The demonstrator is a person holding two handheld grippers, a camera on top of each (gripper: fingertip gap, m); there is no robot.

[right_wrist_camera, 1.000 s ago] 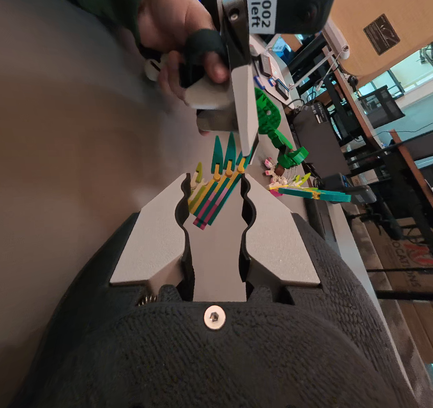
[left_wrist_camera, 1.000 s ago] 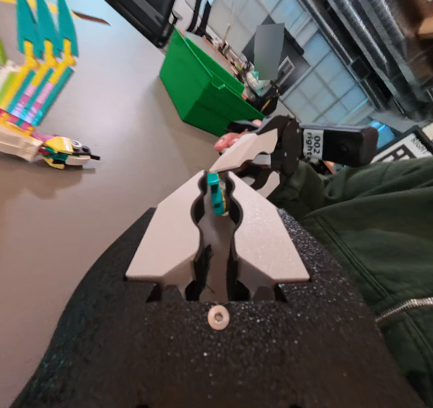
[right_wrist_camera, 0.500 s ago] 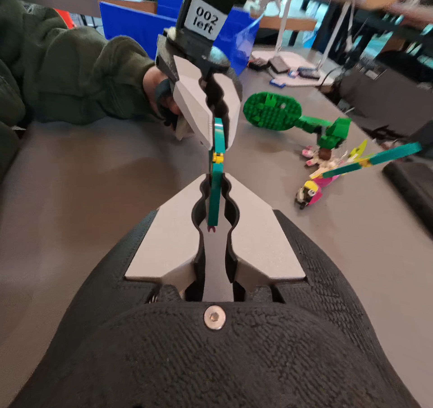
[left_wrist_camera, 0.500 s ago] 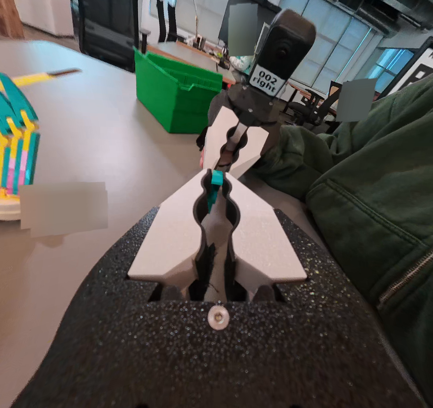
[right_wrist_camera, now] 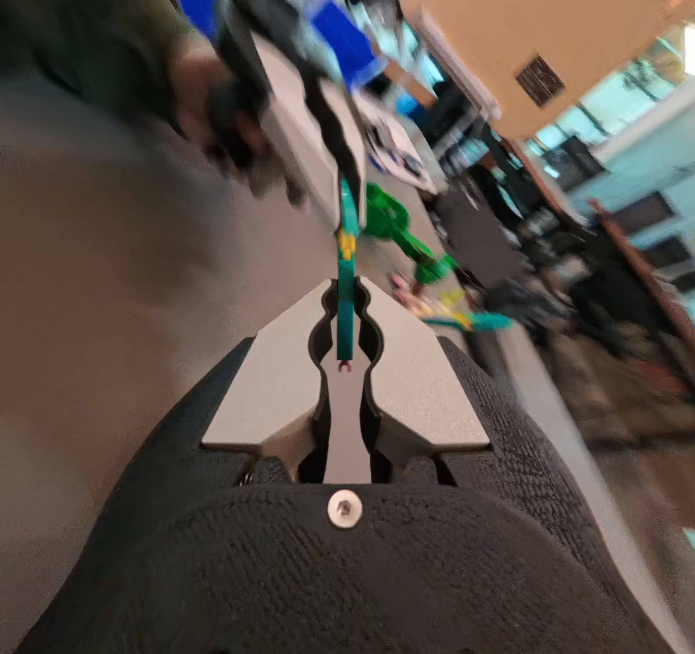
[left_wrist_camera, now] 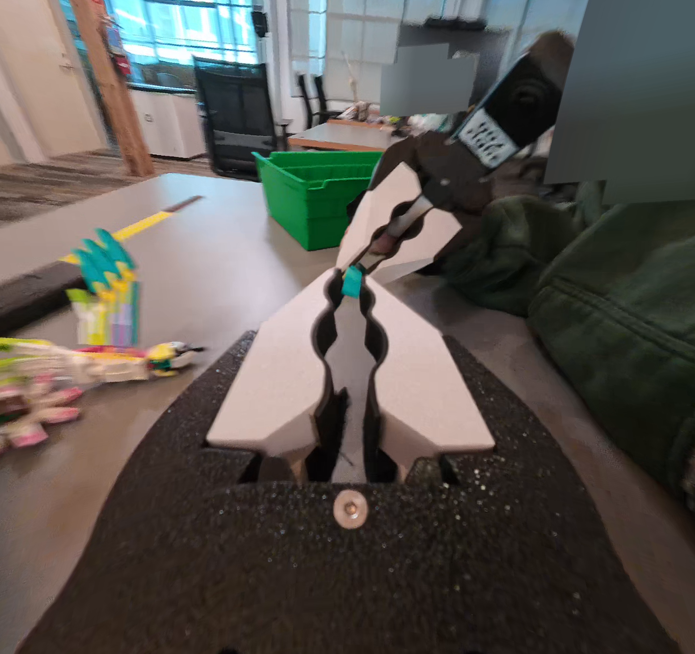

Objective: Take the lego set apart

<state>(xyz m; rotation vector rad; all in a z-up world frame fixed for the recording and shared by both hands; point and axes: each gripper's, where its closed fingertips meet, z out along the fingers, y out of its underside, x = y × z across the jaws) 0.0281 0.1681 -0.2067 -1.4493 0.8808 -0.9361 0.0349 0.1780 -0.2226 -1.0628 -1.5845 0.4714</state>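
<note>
A teal feather strip with a yellow joint (right_wrist_camera: 346,320) is held between both grippers above the grey table. My right gripper (right_wrist_camera: 346,280) is shut on its long teal end. My left gripper (left_wrist_camera: 348,279) is shut on the other teal end (left_wrist_camera: 352,285). The two grippers face each other tip to tip; the right one shows in the left wrist view (left_wrist_camera: 357,264) and the left one in the right wrist view (right_wrist_camera: 348,185). The rest of the lego bird (left_wrist_camera: 113,365), with its upright teal and yellow wing (left_wrist_camera: 109,297), lies on the table to my left.
A green bin (left_wrist_camera: 316,200) stands on the table behind the grippers. A green lego leaf on a stem (right_wrist_camera: 387,218) and loose coloured pieces (right_wrist_camera: 451,309) lie farther off. A person's dark green sleeve (left_wrist_camera: 601,316) fills the right side.
The right gripper has closed on the strip that the left one holds. Both grippers have since swung and tilted together, still holding it; the views are blurred by motion.
</note>
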